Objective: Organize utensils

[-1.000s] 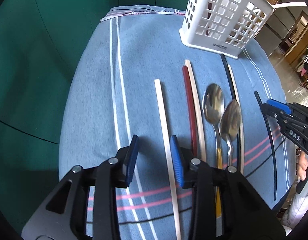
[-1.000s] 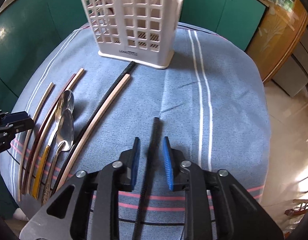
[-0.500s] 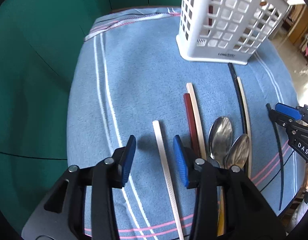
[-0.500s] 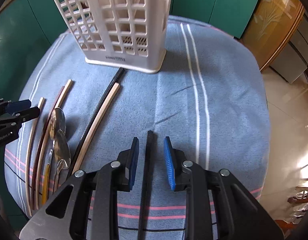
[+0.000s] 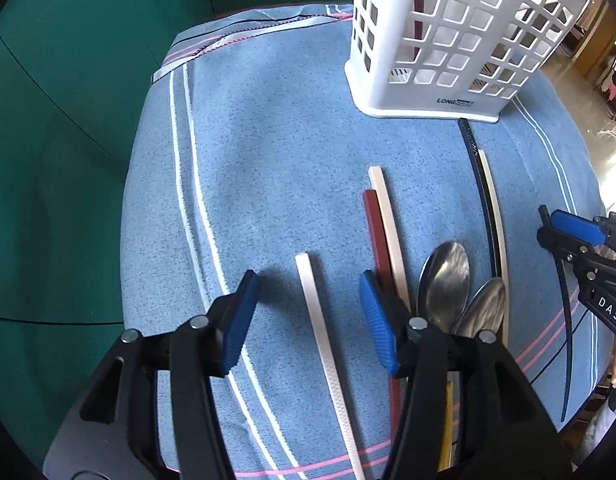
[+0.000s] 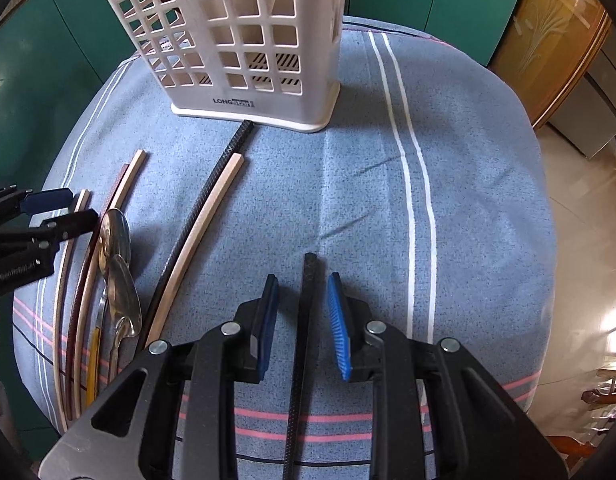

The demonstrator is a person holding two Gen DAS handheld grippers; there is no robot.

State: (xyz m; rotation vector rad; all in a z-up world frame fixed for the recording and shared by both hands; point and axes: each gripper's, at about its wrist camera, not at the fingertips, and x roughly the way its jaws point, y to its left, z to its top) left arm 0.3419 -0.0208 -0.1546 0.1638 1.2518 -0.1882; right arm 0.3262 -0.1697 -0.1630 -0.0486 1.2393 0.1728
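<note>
My left gripper [image 5: 308,284] points down at the blue cloth, and its jaws are opening. A white chopstick [image 5: 321,324] lies between them, touched by neither pad. My right gripper [image 6: 303,280] stands open astride a black chopstick [image 6: 306,320], with a gap on each side. To the right of the left gripper lie a red chopstick [image 5: 373,232], a cream chopstick [image 5: 387,216] and two spoons [image 5: 447,276]. A black and a tan chopstick [image 6: 212,208] lie side by side below the white slotted basket [image 6: 236,40]. Something dark red stands inside the basket.
A blue striped cloth [image 5: 268,140] covers a rounded table. Green cabinet doors [image 5: 68,120] stand behind and to the left. A tiled floor [image 6: 579,200] and a wooden door lie off the right edge. The other gripper shows at the side of each view.
My left gripper has moved forward along the white chopstick towards its far end and the basket, and its jaws have widened. The right gripper has stayed over the black chopstick.
</note>
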